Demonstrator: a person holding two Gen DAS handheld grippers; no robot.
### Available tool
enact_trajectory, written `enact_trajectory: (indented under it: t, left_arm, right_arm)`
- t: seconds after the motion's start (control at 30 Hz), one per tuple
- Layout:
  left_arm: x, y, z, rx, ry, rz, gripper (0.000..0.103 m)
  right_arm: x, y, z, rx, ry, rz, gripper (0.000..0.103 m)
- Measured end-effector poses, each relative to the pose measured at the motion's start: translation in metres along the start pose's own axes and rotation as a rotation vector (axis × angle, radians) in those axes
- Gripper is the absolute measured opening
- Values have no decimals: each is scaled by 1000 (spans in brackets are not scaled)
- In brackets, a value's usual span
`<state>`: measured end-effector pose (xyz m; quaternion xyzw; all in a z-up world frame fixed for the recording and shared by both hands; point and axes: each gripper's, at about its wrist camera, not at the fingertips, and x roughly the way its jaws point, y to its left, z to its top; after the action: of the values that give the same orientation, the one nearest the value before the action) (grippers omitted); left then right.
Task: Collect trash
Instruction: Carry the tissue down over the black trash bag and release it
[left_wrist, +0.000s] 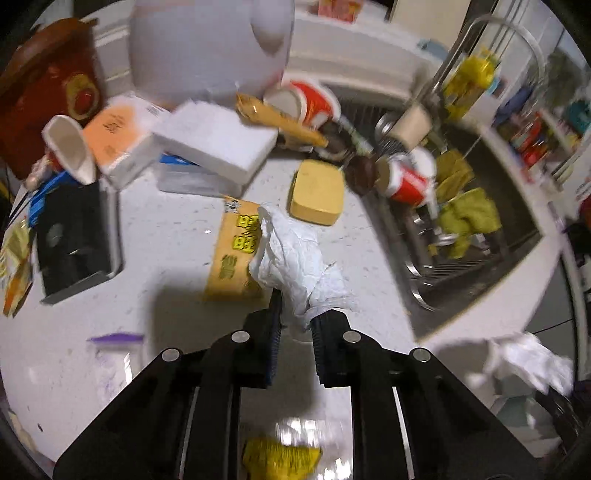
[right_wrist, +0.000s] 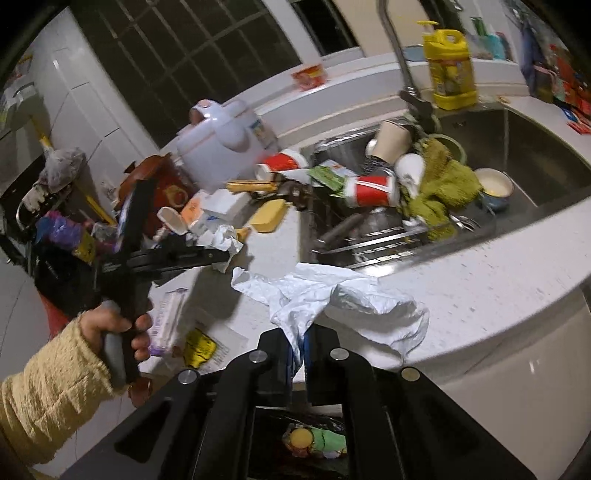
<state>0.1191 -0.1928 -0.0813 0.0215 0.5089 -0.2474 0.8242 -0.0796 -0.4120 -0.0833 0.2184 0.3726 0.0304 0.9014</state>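
My left gripper (left_wrist: 295, 321) is shut on a crumpled white paper towel (left_wrist: 291, 254) and holds it above the white counter (left_wrist: 166, 240). In the right wrist view the left gripper (right_wrist: 221, 256) shows at left, held in a hand, with that crumpled towel (right_wrist: 223, 238) at its tips. My right gripper (right_wrist: 299, 350) is shut on a large white tissue sheet (right_wrist: 332, 299) that hangs over the counter's front edge; this sheet also shows in the left wrist view (left_wrist: 524, 358). A bin with trash (right_wrist: 314, 439) lies below the right gripper.
The counter holds a yellow sponge (left_wrist: 317, 192), an orange packet (left_wrist: 232, 251), boxes (left_wrist: 218, 144), a white rice cooker (left_wrist: 210, 48), a black box (left_wrist: 74, 236) and a yellow wrapper (right_wrist: 199, 347). The sink (right_wrist: 517, 155) holds red cups (right_wrist: 369, 190), a green cloth (right_wrist: 439, 184) and dishes.
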Motion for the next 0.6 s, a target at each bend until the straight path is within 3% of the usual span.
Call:
enact_trajectory:
  t: [0.13, 0.27, 0.43, 0.5, 0.6]
  left_arm:
    - [-53, 11, -22, 8, -62, -8, 15]
    - [-100, 32, -65, 27, -71, 39, 15]
    - [-143, 81, -139, 6, 1, 162, 15]
    - [-146, 106, -176, -28, 65, 219, 15]
    - [-136, 135, -219, -82, 151, 239, 15]
  right_arm:
    - [6, 29, 7, -60, 6, 61, 6]
    - [14, 70, 5, -160, 32, 142, 6]
    - [33, 125, -24, -324, 159, 259, 6]
    - [46, 145, -42, -383, 238, 293, 6]
    - [65, 165, -73, -440, 339, 298, 6]
